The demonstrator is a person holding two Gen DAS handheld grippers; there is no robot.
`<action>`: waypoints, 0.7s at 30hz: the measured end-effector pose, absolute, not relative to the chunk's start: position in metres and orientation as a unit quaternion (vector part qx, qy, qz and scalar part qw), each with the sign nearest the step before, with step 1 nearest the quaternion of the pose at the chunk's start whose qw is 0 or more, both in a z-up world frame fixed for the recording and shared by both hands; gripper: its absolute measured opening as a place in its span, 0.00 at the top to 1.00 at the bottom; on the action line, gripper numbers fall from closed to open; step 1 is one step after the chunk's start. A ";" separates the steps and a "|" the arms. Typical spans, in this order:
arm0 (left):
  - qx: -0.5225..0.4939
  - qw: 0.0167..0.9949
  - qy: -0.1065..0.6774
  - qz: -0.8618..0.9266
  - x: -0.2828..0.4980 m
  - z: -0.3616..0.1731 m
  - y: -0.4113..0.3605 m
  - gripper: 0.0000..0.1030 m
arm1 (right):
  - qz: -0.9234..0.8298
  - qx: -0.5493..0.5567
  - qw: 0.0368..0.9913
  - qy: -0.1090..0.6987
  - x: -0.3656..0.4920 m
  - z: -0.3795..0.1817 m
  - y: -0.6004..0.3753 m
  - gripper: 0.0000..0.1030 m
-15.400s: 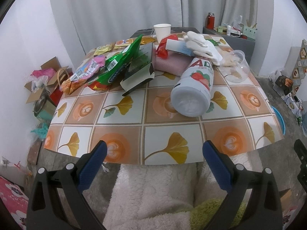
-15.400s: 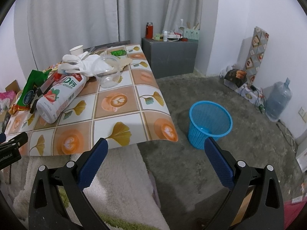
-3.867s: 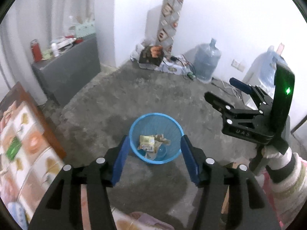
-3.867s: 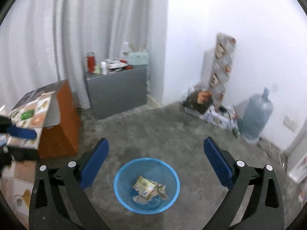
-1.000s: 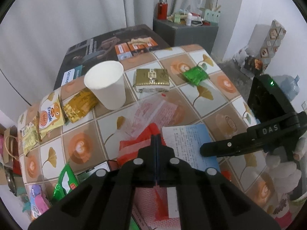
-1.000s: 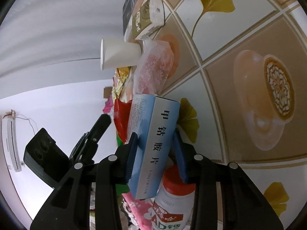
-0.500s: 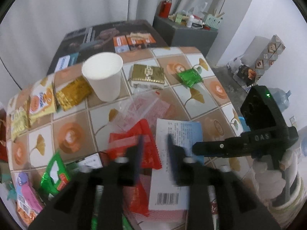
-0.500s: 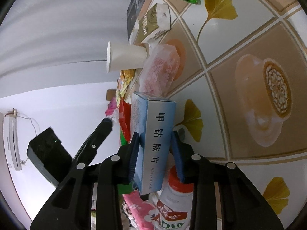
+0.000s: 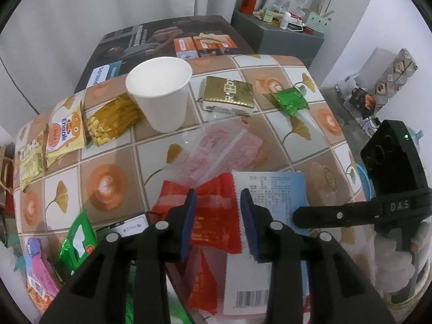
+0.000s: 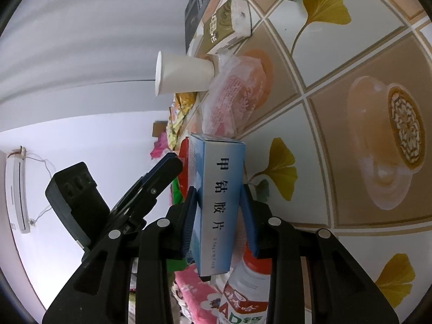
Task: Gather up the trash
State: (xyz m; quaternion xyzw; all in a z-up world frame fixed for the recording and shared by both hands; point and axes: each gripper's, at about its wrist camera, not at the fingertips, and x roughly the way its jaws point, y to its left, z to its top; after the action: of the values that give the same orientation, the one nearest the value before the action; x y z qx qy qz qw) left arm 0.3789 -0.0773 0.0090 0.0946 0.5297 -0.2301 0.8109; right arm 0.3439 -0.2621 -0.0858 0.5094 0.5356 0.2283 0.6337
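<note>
My right gripper [image 10: 219, 216] has its jaws clamped on the long sides of a blue-and-white medicine box [image 10: 216, 202], which it holds just above the table [image 10: 337, 124] beside a white drink bottle with a red cap [image 10: 243, 299].

My left gripper [image 9: 218, 216] points steeply down over the red wrapper [image 9: 213, 216]. Its jaws sprang apart and have just eased slightly closer; they stand apart on either side of the wrapper, and I cannot see the pads pressing on it.

The wrapper lies flat, touching the box's printed face [image 9: 270, 216] on one side and overlapped at its far end by a clear pink-printed bag [image 9: 224, 151].

Beyond stand a white paper cup [image 9: 162, 94], a gold carton [image 9: 229, 93], a green sachet [image 9: 290, 100] and yellow snack packets [image 9: 64, 129].
</note>
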 end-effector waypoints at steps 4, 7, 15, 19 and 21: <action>0.097 0.812 0.528 -0.229 0.378 0.009 -0.073 0.82 | 0.228 0.510 0.634 0.534 0.342 -0.085 -0.265 0.71; 0.096 0.813 0.523 -0.236 0.377 0.010 -0.072 0.89 | 0.228 0.511 0.635 0.533 0.341 -0.084 -0.265 0.71; 0.103 0.822 0.504 -0.245 0.371 0.019 -0.069 1.00 | 0.229 0.513 0.637 0.527 0.337 -0.080 -0.270 0.71; 0.106 0.836 0.482 -0.239 0.366 0.028 -0.064 1.00 | 0.229 0.516 0.640 0.521 0.337 -0.076 -0.272 0.71; 0.105 0.841 0.473 -0.238 0.364 0.033 -0.061 1.00 | 0.229 0.518 0.642 0.517 0.336 -0.073 -0.275 0.71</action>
State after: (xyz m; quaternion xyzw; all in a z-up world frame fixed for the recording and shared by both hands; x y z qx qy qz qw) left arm 0.3636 -0.0606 0.0330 0.1046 0.4734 -0.2383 0.8415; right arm 0.3363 -0.2747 -0.0733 0.5179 0.5173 0.2288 0.6417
